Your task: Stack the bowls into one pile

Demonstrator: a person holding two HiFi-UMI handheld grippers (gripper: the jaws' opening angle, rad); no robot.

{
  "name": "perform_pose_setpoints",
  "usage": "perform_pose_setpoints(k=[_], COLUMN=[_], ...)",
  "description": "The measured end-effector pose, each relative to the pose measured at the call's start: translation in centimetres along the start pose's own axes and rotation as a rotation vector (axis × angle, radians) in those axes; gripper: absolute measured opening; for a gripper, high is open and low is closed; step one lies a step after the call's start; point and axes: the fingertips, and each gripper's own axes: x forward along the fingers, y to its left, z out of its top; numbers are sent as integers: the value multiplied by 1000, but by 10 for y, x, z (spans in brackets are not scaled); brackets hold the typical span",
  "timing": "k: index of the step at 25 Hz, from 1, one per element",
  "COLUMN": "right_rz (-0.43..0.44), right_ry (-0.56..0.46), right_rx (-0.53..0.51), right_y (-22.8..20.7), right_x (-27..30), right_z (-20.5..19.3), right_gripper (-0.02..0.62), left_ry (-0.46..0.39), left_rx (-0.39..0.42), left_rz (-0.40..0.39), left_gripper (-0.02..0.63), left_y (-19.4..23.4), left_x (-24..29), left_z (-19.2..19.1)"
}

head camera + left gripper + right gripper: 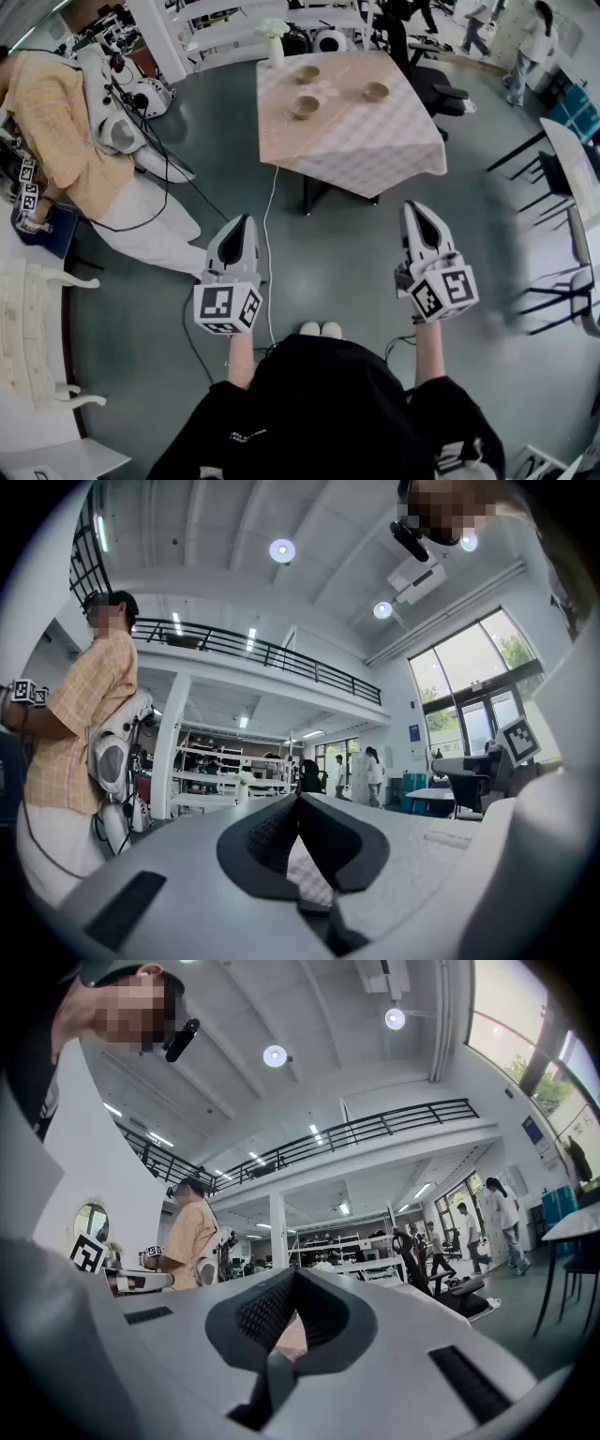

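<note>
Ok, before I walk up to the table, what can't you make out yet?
- Head view: the three bowls are too small to tell if anything is in them.
- Gripper views: the left gripper and right gripper block the bowls with their own bodies. Only a sliver of tablecloth shows between the jaws.
- Head view: the furniture at the right is blurred and cut off by the edge.

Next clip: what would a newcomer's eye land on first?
Three brown bowls sit apart, unstacked, on the checked table at the head view's top. Nearer the camera, the left gripper and right gripper hover well short of it, jaws together and empty. A person in a yellow shirt is at far left.
</note>
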Motion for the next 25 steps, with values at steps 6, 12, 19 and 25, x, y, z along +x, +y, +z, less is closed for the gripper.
perform_pose_setpoints(k=[6,12,19,25], right_rz=[-13,-27,7,29], right_ry=[5,10,-1,12], right_rx=[-5,-2,36,57], right_y=[-8,-22,-36,-45], right_x=[-1,-2,-1,23], right_z=[0,-2,-10,-19], right_gripper=[-9,-9,-9,-9], left_ry=[-3,-2,30,44], left_rx=[-3,-7,-7,-31], left_rz=[-3,-4,2,38], left_gripper=[-3,-3,-2,-3], left_y=[-3,-11,-32,-20], left_x=[2,9,17,30], left_z=[-1,-3,-12,-24])
